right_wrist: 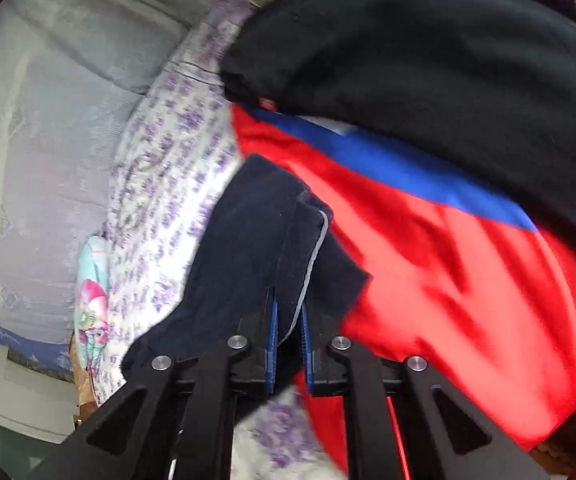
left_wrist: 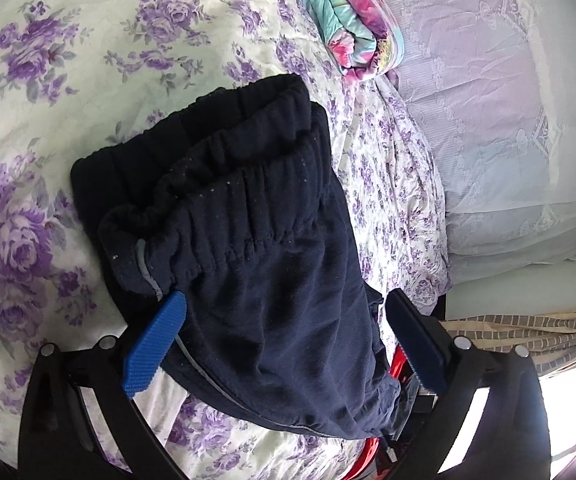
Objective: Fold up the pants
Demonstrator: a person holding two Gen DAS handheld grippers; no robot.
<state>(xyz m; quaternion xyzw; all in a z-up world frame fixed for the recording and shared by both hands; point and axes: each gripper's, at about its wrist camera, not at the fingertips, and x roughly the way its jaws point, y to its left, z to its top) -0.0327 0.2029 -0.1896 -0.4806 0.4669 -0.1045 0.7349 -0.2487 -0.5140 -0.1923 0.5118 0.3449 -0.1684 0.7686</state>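
Observation:
Dark navy pants [left_wrist: 256, 264] with an elastic waistband and grey piping lie folded on the floral bed sheet [left_wrist: 48, 100]. My left gripper [left_wrist: 284, 340] is open, its blue pads [left_wrist: 156, 344] either side of the pants' lower part, jaws wide apart. In the right wrist view my right gripper [right_wrist: 288, 320] is shut on a fold of the navy pants [right_wrist: 256, 240] near the grey piping, lifting the cloth. The view is motion-blurred.
A red, blue and black garment [right_wrist: 448, 260] fills the right of the right wrist view. A rolled teal floral quilt [left_wrist: 352, 28] and a lace-covered pillow [left_wrist: 496, 120] lie at the bed's far side. A window [left_wrist: 568, 400] is at lower right.

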